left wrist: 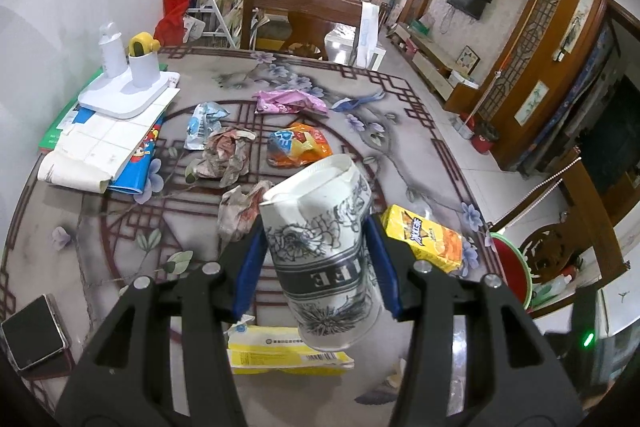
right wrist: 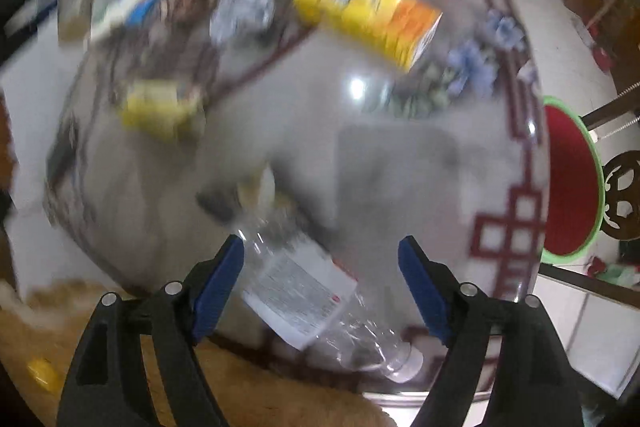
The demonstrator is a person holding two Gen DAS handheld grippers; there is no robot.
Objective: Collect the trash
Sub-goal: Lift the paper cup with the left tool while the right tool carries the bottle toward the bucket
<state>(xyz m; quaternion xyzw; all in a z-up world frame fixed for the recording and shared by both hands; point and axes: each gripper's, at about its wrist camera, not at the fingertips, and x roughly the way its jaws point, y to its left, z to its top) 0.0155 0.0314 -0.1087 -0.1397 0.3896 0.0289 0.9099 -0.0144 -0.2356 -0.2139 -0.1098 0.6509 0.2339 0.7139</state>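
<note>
While the clear plastic bottle (right wrist: 320, 299) lies on its side at the worktop (right wrist: 304, 131) edge between the right claw (right wrist: 320, 259) pads, those pads stand spread and off it, so nothing is gripped; best centre over the labelled middle, then close gently since it looks crushable and could roll. Left claw (left wrist: 316, 251) is clenched on a printed paper cup (left wrist: 324, 251), tilted, held above the worktop. Left view alone shows the remaining wrappers (left wrist: 298, 145), crumpled paper (left wrist: 224, 157) and yellow carton (left wrist: 424, 239) sharply; right view is blurred but alone shows the bottle.
</note>
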